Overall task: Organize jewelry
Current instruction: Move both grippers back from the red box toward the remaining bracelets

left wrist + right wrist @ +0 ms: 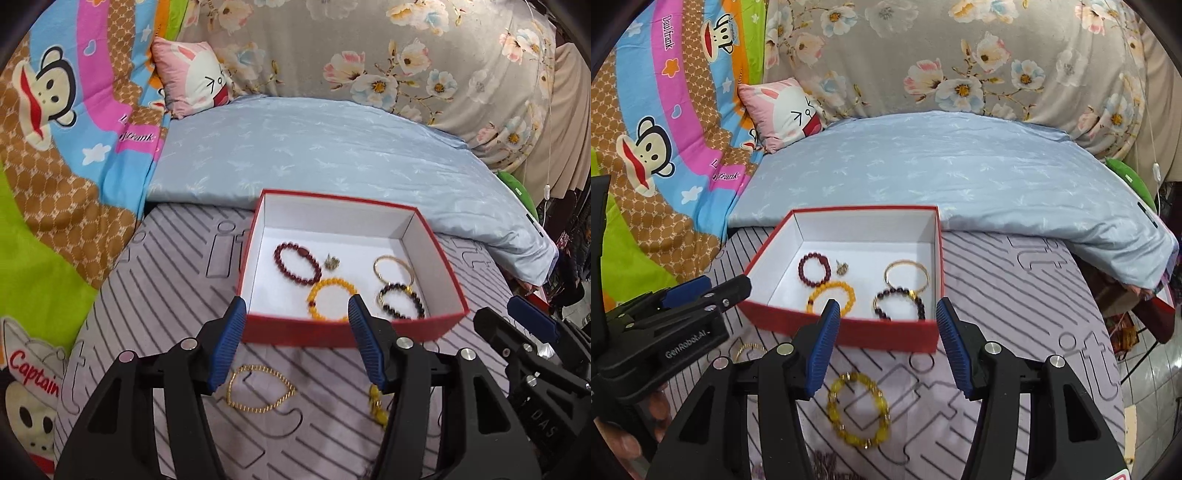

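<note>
Left gripper (297, 341): released, empty, hanging over the near rim of the red box (436, 236) on the bed.
Left view count: five pieces in the box; gold chain bracelet (260, 387) lies loose under the gripper.
Right gripper (886, 341): released, empty, above the yellow bead bracelet (858, 410), near the box front.
Right view count: two bracelets outside.
Risk: thin chain may slip or snag on the bedsheet (1015, 295).

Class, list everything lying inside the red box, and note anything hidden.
Inside the red box: a dark red bead bracelet, a small gold charm, a gold bangle, an orange bead bracelet and a dark bead bracelet. The near wall and a right gripper finger cover their front edges.
</note>
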The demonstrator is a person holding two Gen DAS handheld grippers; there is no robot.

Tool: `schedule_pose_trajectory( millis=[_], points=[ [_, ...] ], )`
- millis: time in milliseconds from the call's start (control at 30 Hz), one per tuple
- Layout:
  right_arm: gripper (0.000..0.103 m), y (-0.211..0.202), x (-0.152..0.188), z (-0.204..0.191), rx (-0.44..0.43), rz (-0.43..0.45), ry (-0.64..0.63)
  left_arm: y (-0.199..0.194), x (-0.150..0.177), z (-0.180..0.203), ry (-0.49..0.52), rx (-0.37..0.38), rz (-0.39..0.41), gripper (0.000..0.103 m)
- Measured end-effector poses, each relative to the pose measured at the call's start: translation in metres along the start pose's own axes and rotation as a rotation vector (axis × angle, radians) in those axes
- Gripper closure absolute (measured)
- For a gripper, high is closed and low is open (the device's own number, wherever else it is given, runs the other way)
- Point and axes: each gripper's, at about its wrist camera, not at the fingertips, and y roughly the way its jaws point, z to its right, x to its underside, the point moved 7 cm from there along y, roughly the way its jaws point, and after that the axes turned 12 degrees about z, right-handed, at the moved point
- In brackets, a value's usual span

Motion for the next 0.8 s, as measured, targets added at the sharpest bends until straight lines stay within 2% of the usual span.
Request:
schedule_pose_trajectory(
  millis=[133,200,467,800],
  points=[
    [0.05,-0.014,0.022,0.003,0.003,-0.026,0.009,-0.014,0.021,-0.008,-0.006,-0.008,-0.021,0.047],
    [0.05,-0.019,0.033,0.004,0.006,-0.041,0.008,-0.019,0.033,-0.012,-0.007,-0.02,-0.033,0.042],
    [0.05,-0.027,0.074,0.002,-0.004,-0.103,0.022,-0.029,0.077,-0.034,-0.048,-0.058,-0.097,0.042],
    [0.05,-0.016,0.099,-0.002,-0.016,-0.16,0.042,-0.017,0.093,-0.059,-0.106,-0.099,-0.134,0.042]
  ],
)
